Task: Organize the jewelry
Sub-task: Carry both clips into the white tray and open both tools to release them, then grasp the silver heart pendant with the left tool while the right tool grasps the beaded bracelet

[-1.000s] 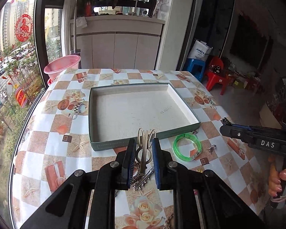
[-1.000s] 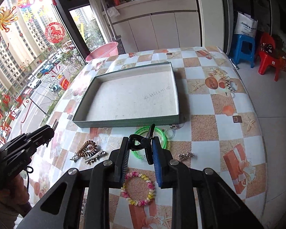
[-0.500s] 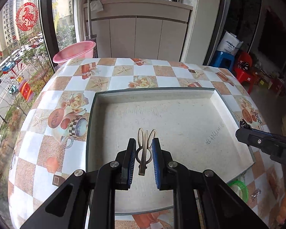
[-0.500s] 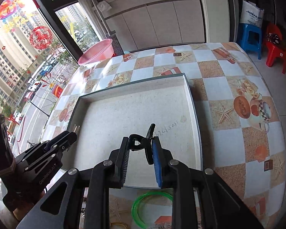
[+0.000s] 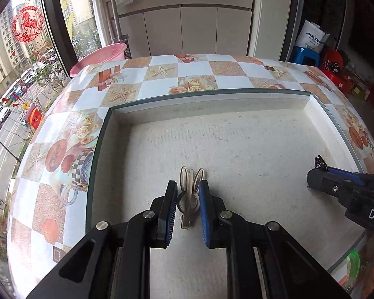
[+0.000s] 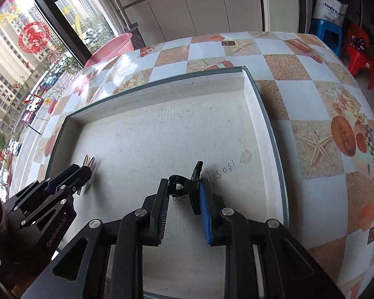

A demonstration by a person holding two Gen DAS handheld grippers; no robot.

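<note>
between the left gripper's (image 5: 187,206) narrowed jaws a beige bunny-ear hair clip (image 5: 190,194) is being pinched, ears pointing ahead past the fingertips. the right gripper (image 6: 182,194) is likewise clamping a black claw clip (image 6: 187,186), its lever sticking up beyond the blue pad. both are hanging just above the pale floor of the shallow green-edged box (image 5: 236,94), the right gripper off to the left one's right side. judging by this, the step in hand is setting both clips down inside. doing it well is meaning lowering until each clip is nearly touching the floor, keeping the two well apart, then easing the jaws wide without flicking. farther ahead, beyond the box's far wall, the checked tablecloth (image 5: 162,69) is running on to a pink basin (image 5: 99,57).
</note>
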